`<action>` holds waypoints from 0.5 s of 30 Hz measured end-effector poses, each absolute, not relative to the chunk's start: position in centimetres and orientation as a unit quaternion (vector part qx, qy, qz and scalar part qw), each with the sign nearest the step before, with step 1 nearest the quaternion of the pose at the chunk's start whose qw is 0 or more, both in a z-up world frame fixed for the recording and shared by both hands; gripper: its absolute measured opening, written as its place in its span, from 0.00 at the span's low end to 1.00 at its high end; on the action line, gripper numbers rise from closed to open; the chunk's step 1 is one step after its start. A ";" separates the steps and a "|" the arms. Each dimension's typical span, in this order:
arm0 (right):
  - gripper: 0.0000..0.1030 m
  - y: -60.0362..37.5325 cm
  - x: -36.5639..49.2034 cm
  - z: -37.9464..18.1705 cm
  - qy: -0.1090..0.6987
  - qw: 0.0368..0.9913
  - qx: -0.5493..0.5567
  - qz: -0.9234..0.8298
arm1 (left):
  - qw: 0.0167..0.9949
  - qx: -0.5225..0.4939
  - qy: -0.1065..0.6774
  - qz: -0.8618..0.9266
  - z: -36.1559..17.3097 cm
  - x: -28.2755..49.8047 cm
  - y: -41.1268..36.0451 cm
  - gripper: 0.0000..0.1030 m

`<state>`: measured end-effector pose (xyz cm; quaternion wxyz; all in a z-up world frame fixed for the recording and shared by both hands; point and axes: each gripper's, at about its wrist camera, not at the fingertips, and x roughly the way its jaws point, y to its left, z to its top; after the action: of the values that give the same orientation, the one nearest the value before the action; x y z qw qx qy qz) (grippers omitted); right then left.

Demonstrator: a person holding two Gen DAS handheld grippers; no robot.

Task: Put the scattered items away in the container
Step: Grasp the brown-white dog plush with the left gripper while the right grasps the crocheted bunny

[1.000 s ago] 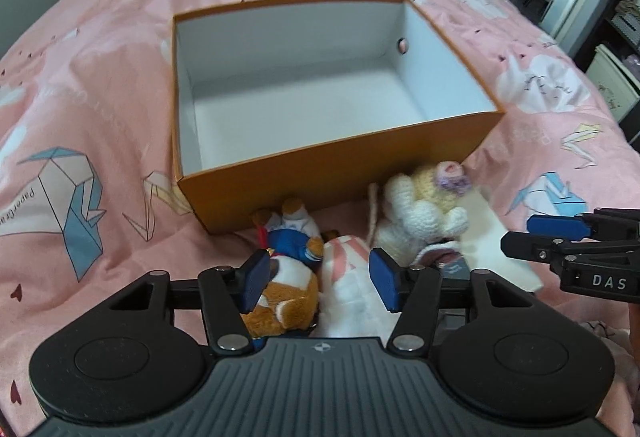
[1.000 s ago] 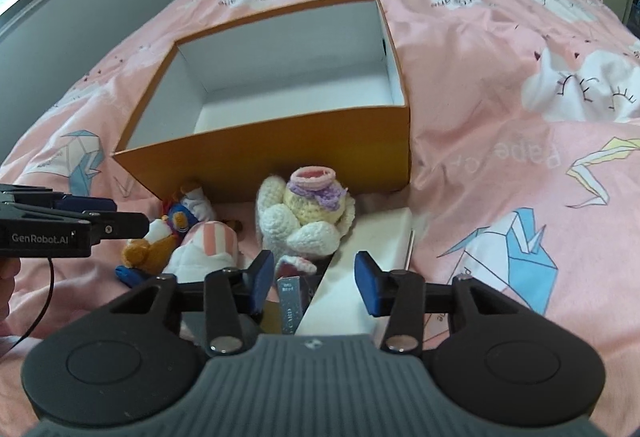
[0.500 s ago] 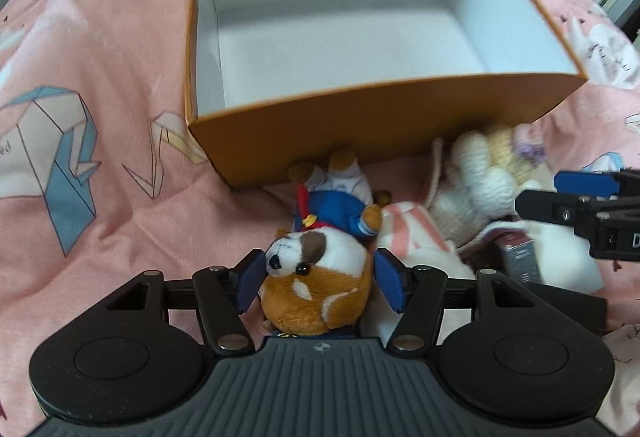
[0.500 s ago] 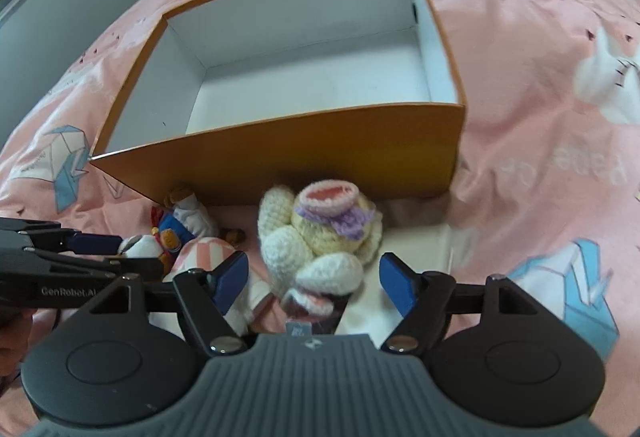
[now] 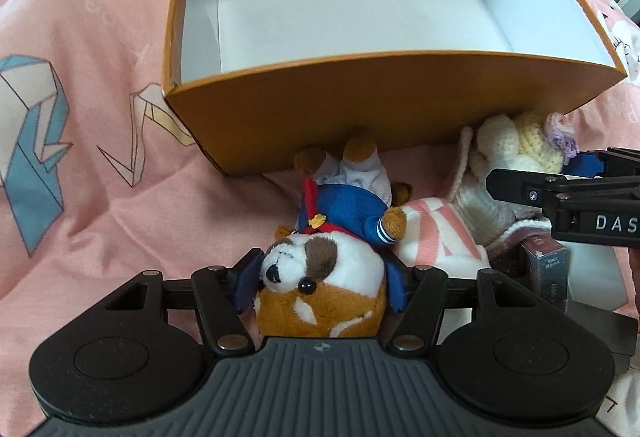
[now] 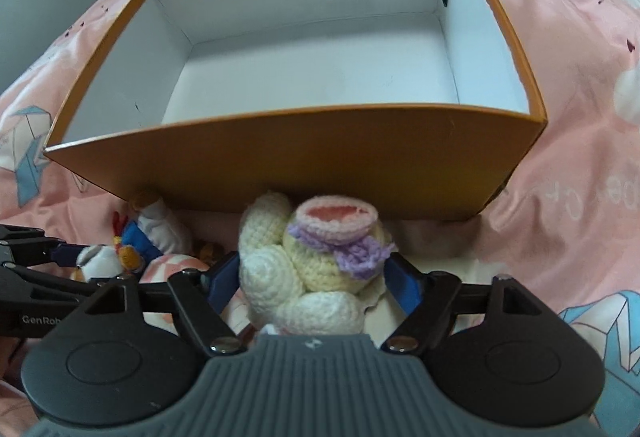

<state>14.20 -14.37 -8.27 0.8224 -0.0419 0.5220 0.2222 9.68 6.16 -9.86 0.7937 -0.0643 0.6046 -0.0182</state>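
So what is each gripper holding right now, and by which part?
The left gripper brackets the plush dog at its head; the right gripper brackets the crochet doll at its body. Whether either is clamped cannot be told.

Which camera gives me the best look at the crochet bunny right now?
The right wrist view: the crochet bunny fills the centre, lying between the right gripper fingers, just in front of the orange box. The left wrist view shows only part of it at the right edge, partly hidden behind the right gripper's arm.
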 end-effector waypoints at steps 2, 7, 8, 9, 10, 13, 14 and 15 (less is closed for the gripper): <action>0.70 -14.3 13.8 -8.0 0.513 0.826 -0.053 0.226 | 0.798 -0.060 0.599 -0.018 -9.6 9.4 6.1 0.64; 0.67 -14.4 12.5 -6.6 0.492 0.835 -0.073 0.233 | 0.813 -0.055 0.579 -0.017 -8.3 8.5 6.1 0.62; 0.67 -14.5 12.1 -6.1 0.485 0.839 -0.075 0.236 | 0.817 -0.056 0.573 -0.018 -7.9 8.2 6.2 0.61; 0.67 -14.8 11.4 -5.5 0.477 0.842 -0.077 0.240 | 0.821 -0.059 0.567 -0.018 -7.5 8.0 6.3 0.61; 0.67 -14.9 11.0 -4.9 0.467 0.847 -0.080 0.243 | 0.826 -0.062 0.560 -0.019 -7.0 7.7 6.4 0.61; 0.67 -14.7 9.7 -3.0 0.440 0.857 -0.094 0.251 | 0.843 -0.062 0.534 -0.017 -5.0 6.7 6.5 0.61; 0.67 -14.7 9.4 -2.5 0.433 0.859 -0.096 0.255 | 0.850 -0.060 0.524 -0.017 -4.4 6.4 6.4 0.61; 0.67 -14.8 8.9 -1.8 0.427 0.861 -0.095 0.259 | 0.857 -0.057 0.512 -0.018 -3.7 6.0 6.3 0.61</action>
<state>8.92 -14.84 -1.84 0.8613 -0.0952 0.4266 0.2590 5.99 6.26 -3.68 0.8566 -0.0574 0.5124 -0.0184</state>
